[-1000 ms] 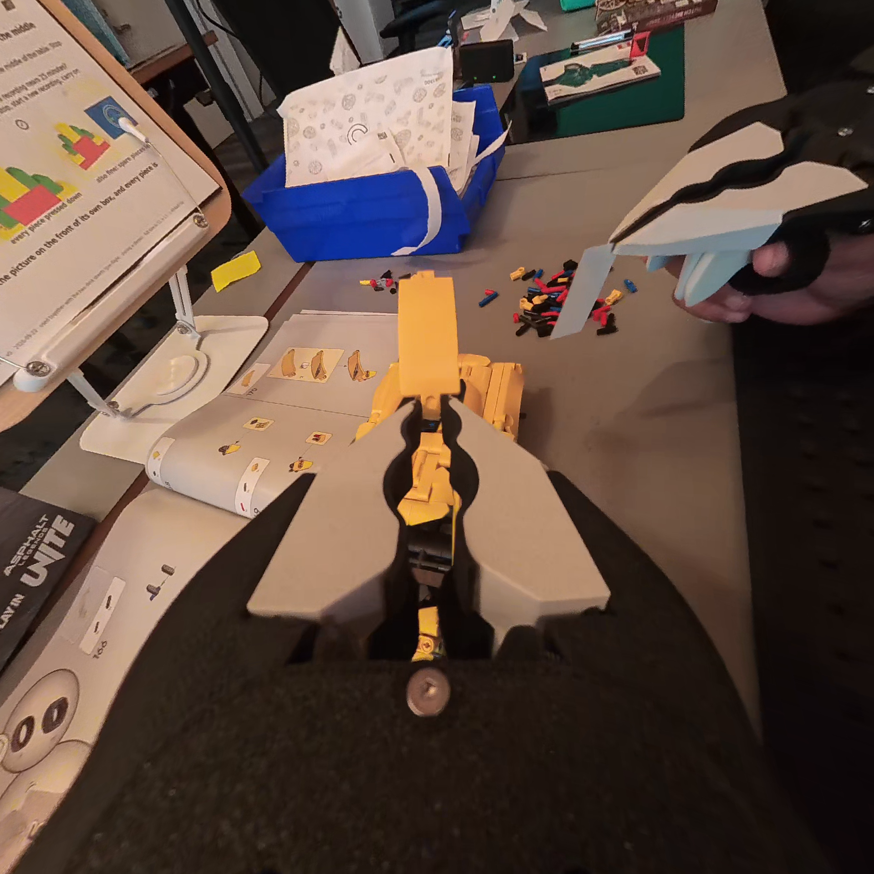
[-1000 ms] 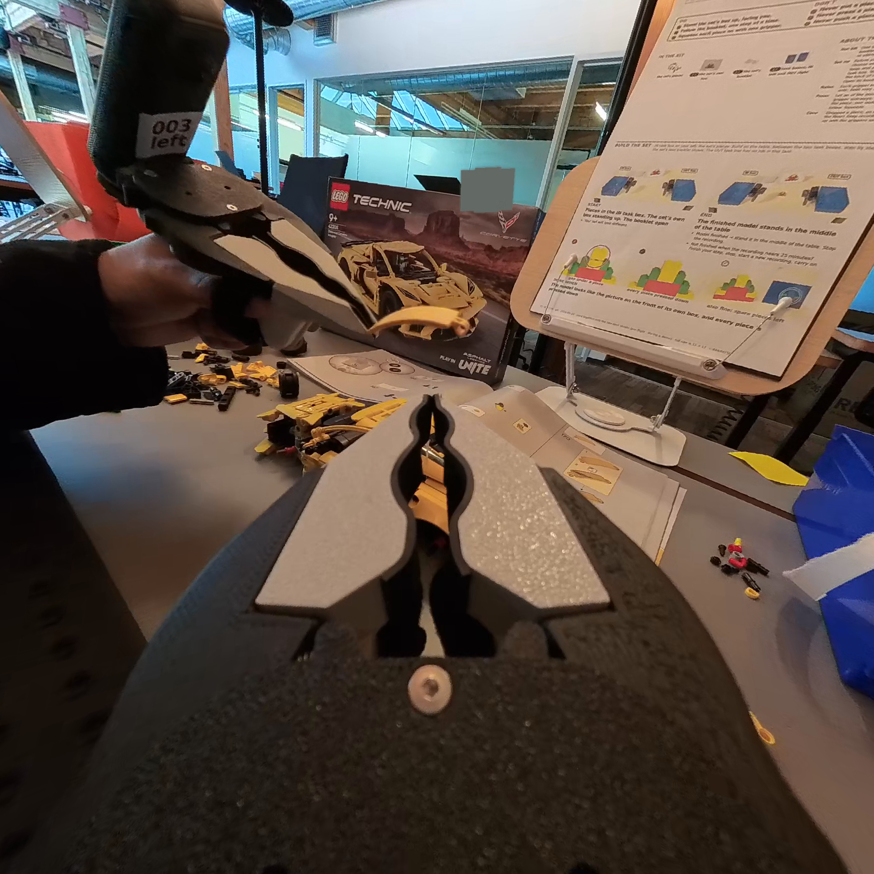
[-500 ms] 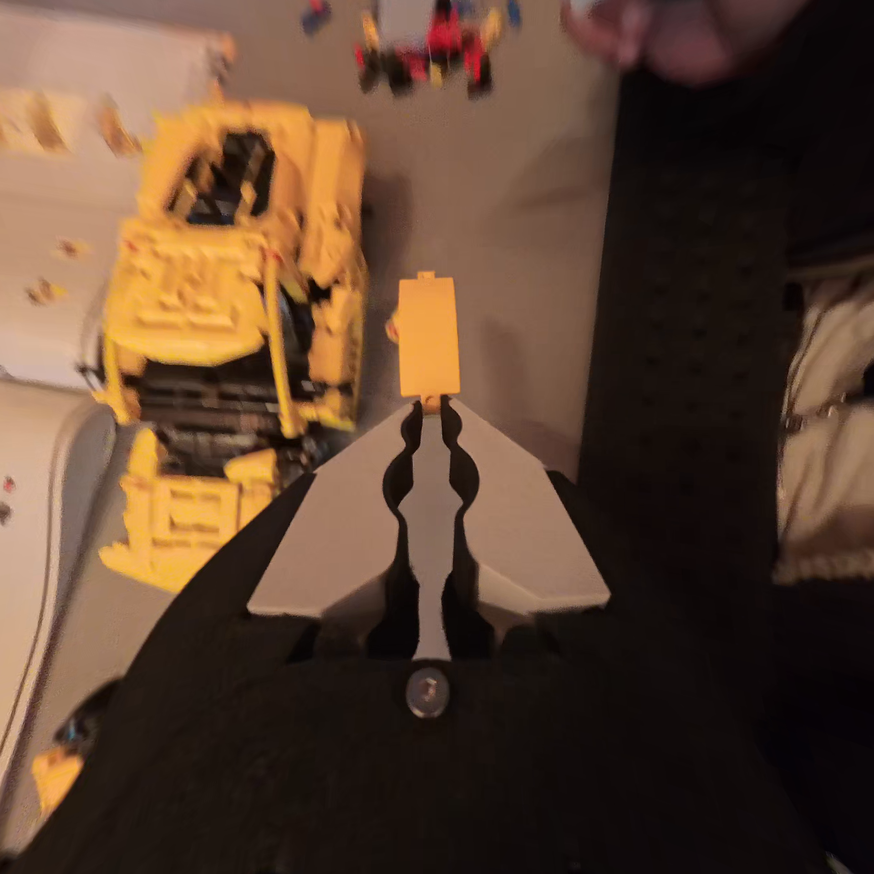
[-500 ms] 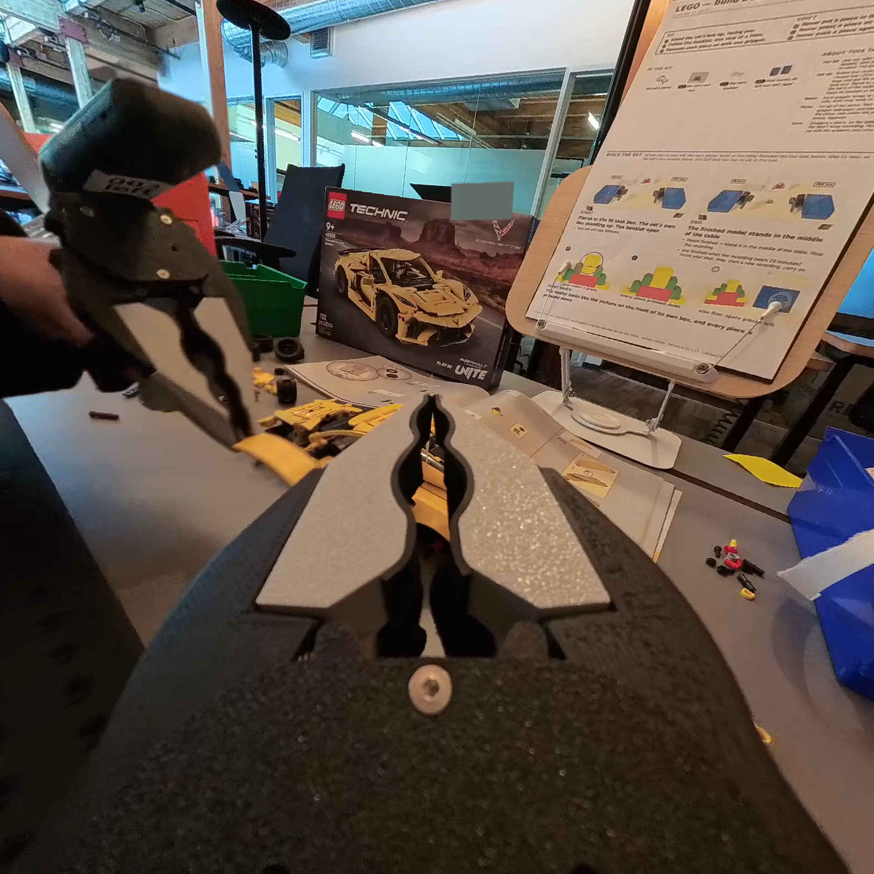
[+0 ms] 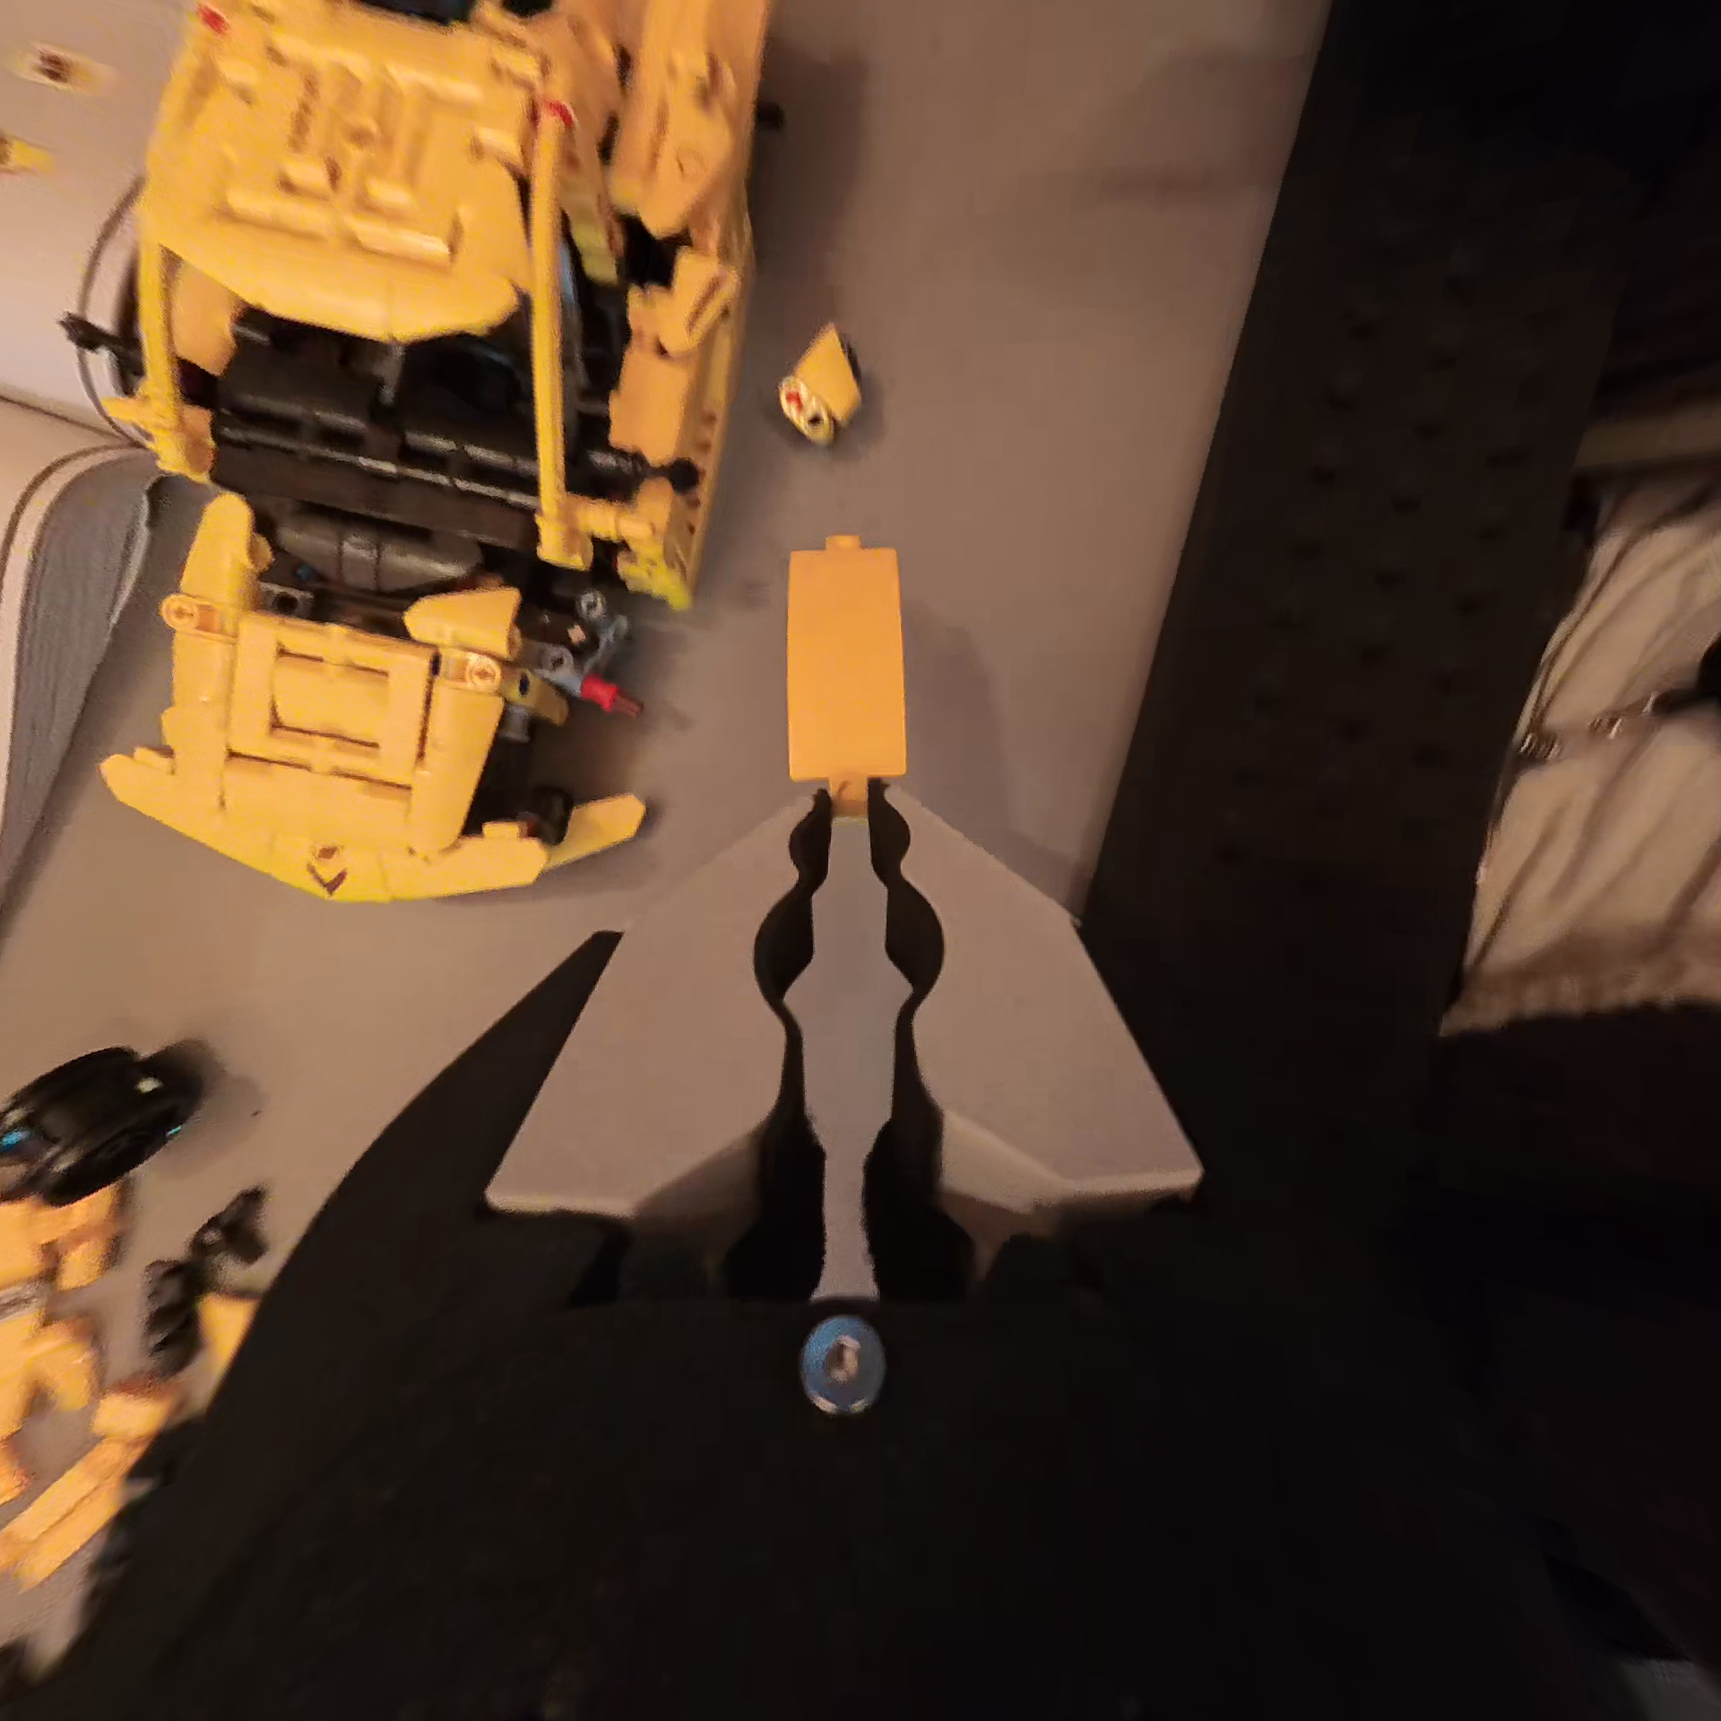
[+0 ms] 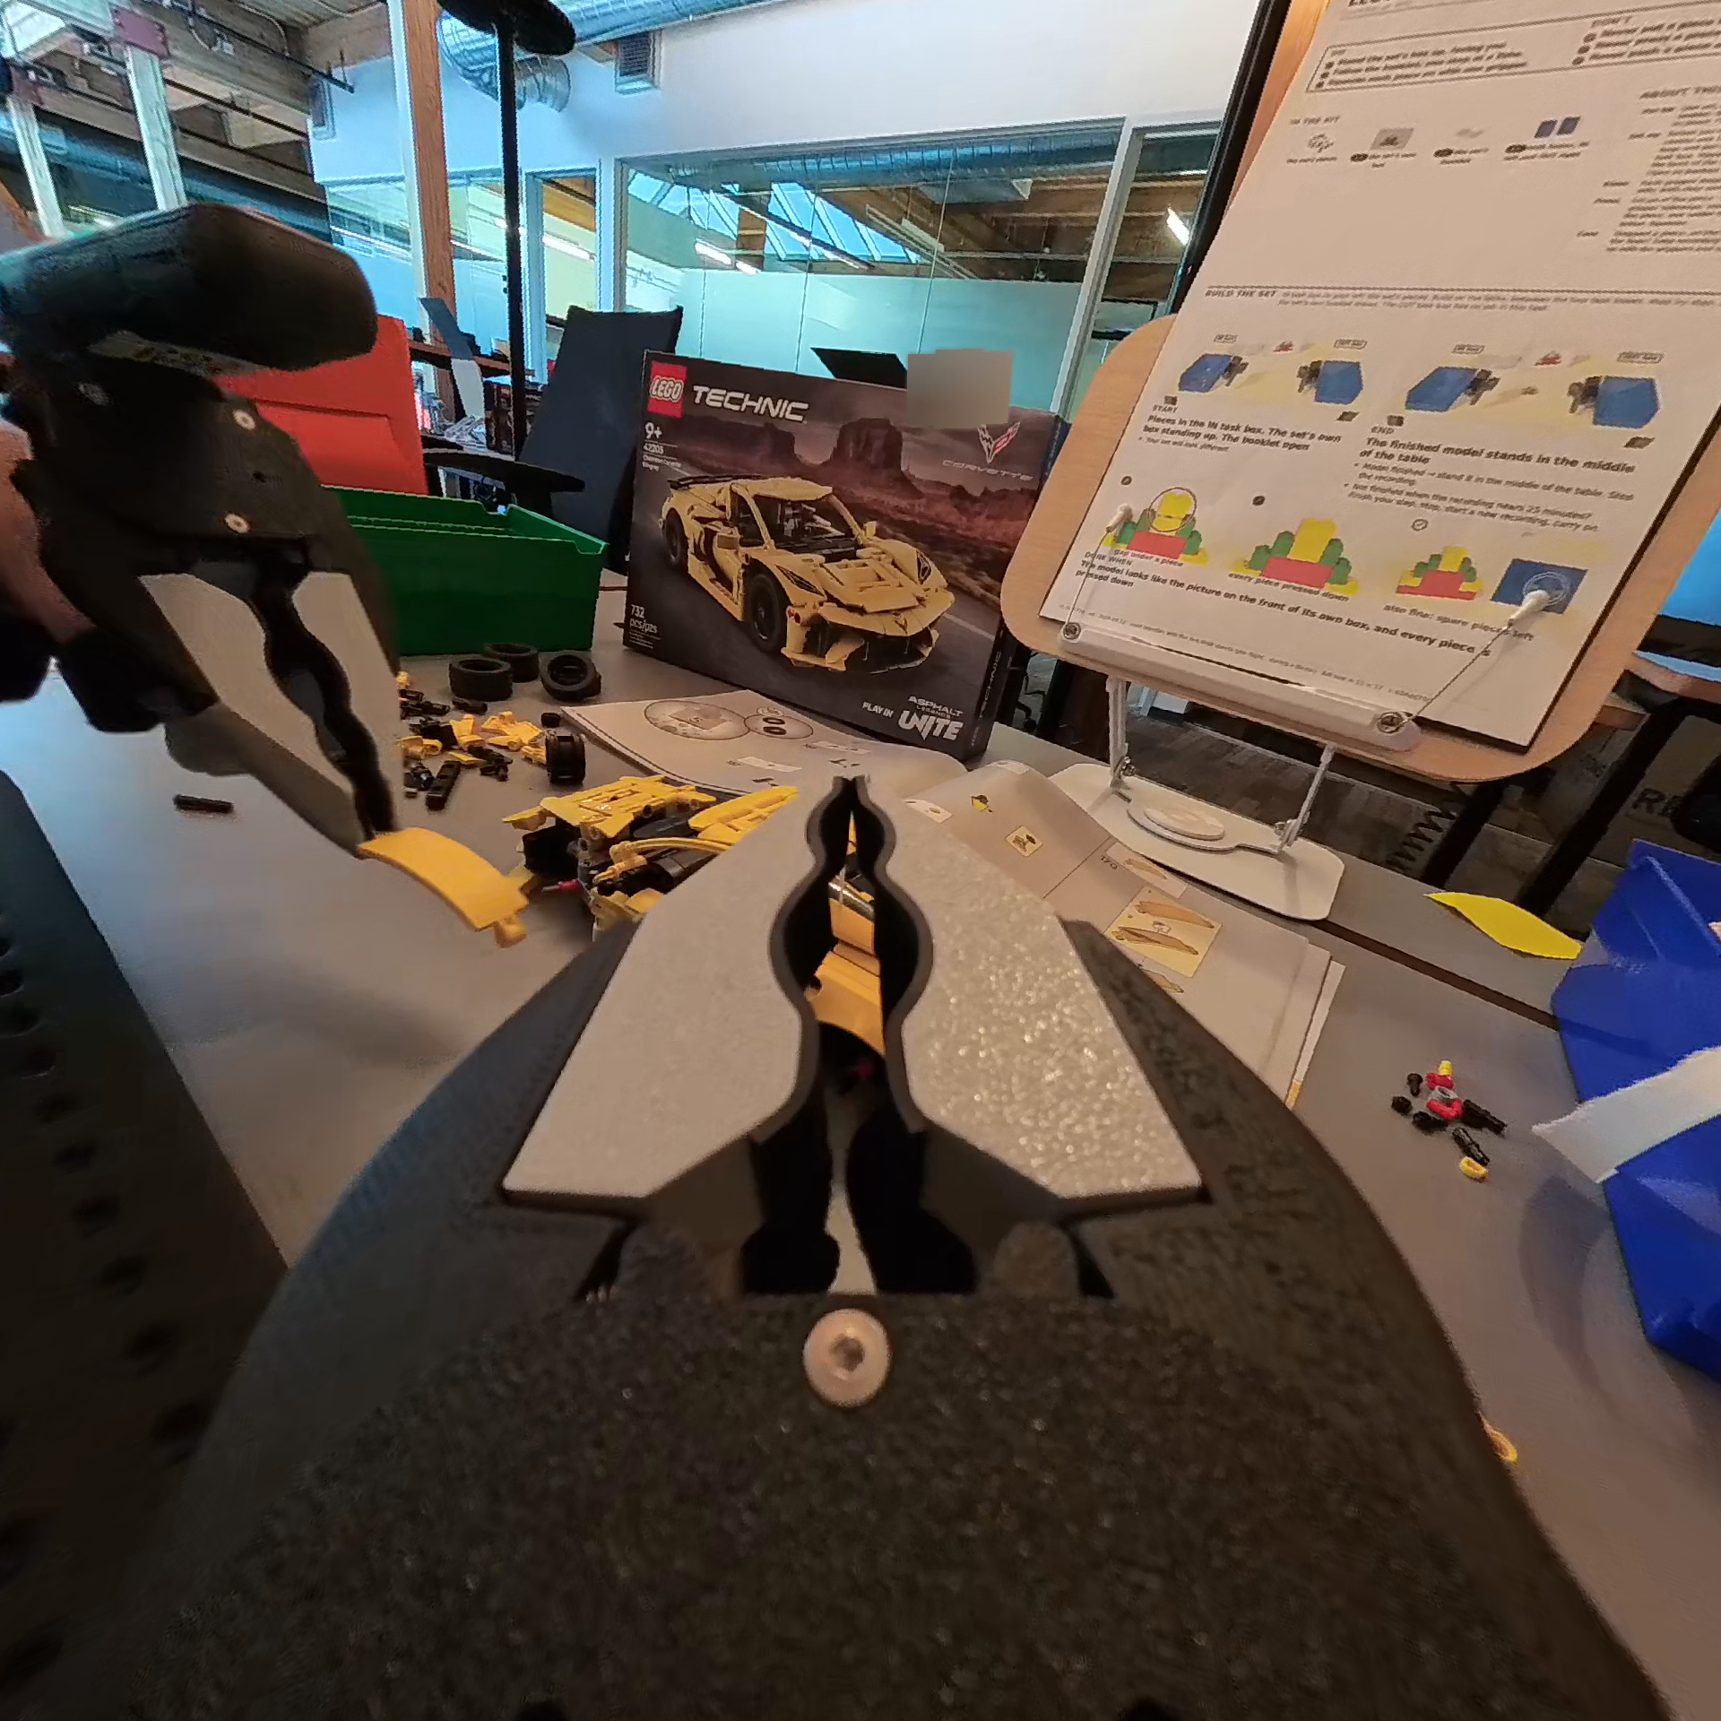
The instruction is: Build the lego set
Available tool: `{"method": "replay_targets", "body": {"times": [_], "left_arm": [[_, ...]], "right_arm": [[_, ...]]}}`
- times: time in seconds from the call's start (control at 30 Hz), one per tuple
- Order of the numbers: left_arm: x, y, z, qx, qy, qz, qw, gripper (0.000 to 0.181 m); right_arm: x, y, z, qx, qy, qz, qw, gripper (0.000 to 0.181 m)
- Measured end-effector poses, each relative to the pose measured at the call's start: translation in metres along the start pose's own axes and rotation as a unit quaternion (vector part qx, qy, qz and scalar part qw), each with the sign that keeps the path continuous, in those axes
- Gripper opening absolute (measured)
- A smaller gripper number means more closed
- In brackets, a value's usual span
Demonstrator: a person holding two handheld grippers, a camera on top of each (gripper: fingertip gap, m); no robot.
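Observation:
The partly built yellow car model lies on the grey table, up and left of my left gripper. That gripper is shut on the end tab of a yellow curved panel and holds it low, just right of the model. In the right wrist view the left gripper comes in from the left with the panel sloping down toward the model. My right gripper is shut and empty, in front of the model and hiding part of it.
A small yellow piece lies beside the model. A black perforated mat runs along the table's near edge. The set's box, open booklet, instruction stand, green bin, blue bin, tyres and loose pins lie around.
My left gripper has swung down from high above the table to just beside the model, still holding the panel, and now points downward. The right gripper has barely moved.

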State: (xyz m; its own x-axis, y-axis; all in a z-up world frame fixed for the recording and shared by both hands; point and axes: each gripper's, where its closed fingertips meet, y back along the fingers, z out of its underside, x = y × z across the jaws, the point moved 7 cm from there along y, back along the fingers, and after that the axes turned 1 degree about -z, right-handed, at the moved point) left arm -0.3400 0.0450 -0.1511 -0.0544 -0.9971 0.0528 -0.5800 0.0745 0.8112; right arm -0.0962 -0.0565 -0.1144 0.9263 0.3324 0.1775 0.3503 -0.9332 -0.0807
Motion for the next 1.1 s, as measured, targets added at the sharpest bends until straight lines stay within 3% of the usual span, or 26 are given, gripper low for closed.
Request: {"method": "replay_targets", "body": {"times": [0.07, 0.17, 0.4, 0.57, 0.77, 1.1], "left_arm": [[0.001, -0.008, -0.002, 0.031, 0.038, 0.007, 0.999, 0.007], [-0.004, -0.026, 0.004, 0.036, 0.069, -0.045, 0.996, 0.007], [0.006, -0.042, -0.003, 0.114, 0.074, -0.049, 0.989, 0.007], [0.01, -0.05, -0.009, 0.19, 0.093, -0.031, 0.977, 0.007], [0.009, -0.057, -0.004, 0.16, 0.078, -0.054, 0.982, 0.007], [0.007, -0.059, 0.0, 0.153, 0.098, -0.049, 0.982, 0.007]], "right_arm": [[-0.001, -0.001, 0.0, -0.001, 0.001, -0.001, 1.0, 0.0], [-0.001, -0.001, -0.001, -0.004, 0.003, -0.002, 1.0, 0.0], [-0.005, -0.002, 0.001, -0.015, 0.013, -0.005, 1.0, 0.0], [-0.022, -0.008, 0.006, -0.044, 0.094, -0.02, 0.994, 0.0], [-0.088, -0.039, 0.018, -0.072, 0.347, -0.052, 0.934, 0.0], [-0.121, -0.076, 0.04, -0.188, 0.403, -0.025, 0.895, 0.0]]}}
